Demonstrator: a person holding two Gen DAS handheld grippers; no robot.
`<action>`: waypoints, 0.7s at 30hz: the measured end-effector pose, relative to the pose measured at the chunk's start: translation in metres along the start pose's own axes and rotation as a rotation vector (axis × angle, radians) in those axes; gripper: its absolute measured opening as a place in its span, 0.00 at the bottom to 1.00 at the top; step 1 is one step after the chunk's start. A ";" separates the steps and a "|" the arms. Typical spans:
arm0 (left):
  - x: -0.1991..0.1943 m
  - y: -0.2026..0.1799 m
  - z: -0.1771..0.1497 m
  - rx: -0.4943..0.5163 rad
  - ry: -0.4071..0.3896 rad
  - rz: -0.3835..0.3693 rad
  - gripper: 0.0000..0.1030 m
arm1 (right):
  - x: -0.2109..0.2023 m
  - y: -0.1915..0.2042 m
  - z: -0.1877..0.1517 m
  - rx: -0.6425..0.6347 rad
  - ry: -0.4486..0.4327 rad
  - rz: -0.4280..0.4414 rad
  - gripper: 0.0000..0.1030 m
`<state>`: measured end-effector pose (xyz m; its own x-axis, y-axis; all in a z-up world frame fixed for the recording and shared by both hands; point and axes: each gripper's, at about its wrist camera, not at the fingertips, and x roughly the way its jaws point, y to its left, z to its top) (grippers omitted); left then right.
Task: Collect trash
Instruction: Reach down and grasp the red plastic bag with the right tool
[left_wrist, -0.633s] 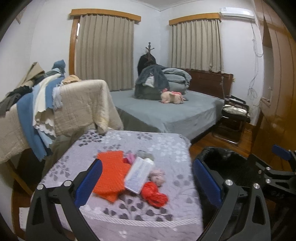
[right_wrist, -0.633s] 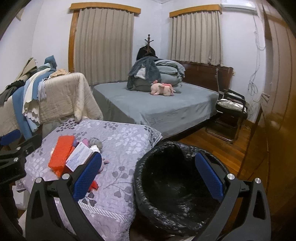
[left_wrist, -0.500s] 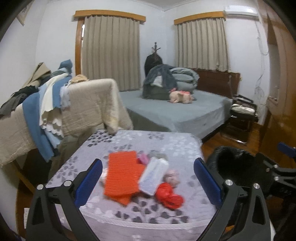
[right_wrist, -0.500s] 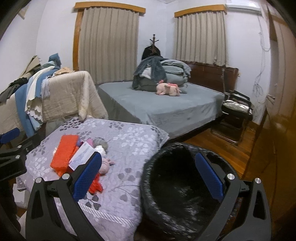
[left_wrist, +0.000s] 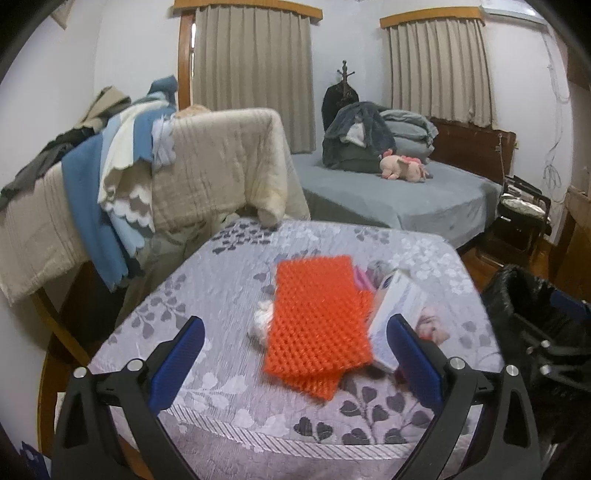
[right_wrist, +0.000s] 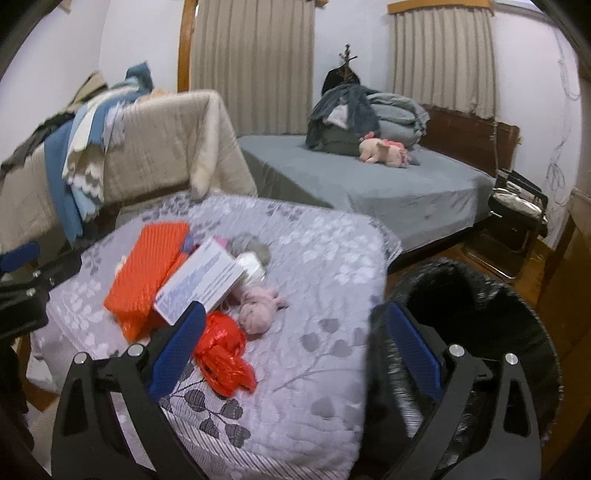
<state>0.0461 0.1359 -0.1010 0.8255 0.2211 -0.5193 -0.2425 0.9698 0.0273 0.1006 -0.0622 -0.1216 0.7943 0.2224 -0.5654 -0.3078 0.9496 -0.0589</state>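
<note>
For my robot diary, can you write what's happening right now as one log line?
stage: approach | left gripper: open, empty | right gripper: closing, empty | trash pile: on table | bin: beside table

left view: low and near, looks across the table (left_wrist: 229, 373) to the far bed (left_wrist: 388, 199) | right view: same way, more to the right, near the bin (right_wrist: 491, 314) | both see: table, bed, bin

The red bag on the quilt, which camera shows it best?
The right wrist view: the red bag lies in plain sight, crumpled beside the gripper's left finger. In the left wrist view it is almost wholly hidden behind the left gripper's right finger and the white box.
</note>
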 end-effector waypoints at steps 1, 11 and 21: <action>0.005 0.001 -0.003 -0.001 0.010 -0.001 0.94 | 0.007 0.004 -0.002 -0.003 0.012 0.010 0.86; 0.039 0.012 -0.023 -0.018 0.093 -0.004 0.91 | 0.059 0.036 -0.018 -0.050 0.121 0.099 0.71; 0.050 0.007 -0.031 -0.002 0.128 -0.023 0.91 | 0.083 0.051 -0.031 -0.078 0.233 0.198 0.44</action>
<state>0.0701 0.1507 -0.1529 0.7592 0.1834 -0.6245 -0.2250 0.9743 0.0126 0.1347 -0.0023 -0.1975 0.5758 0.3364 -0.7452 -0.4909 0.8711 0.0140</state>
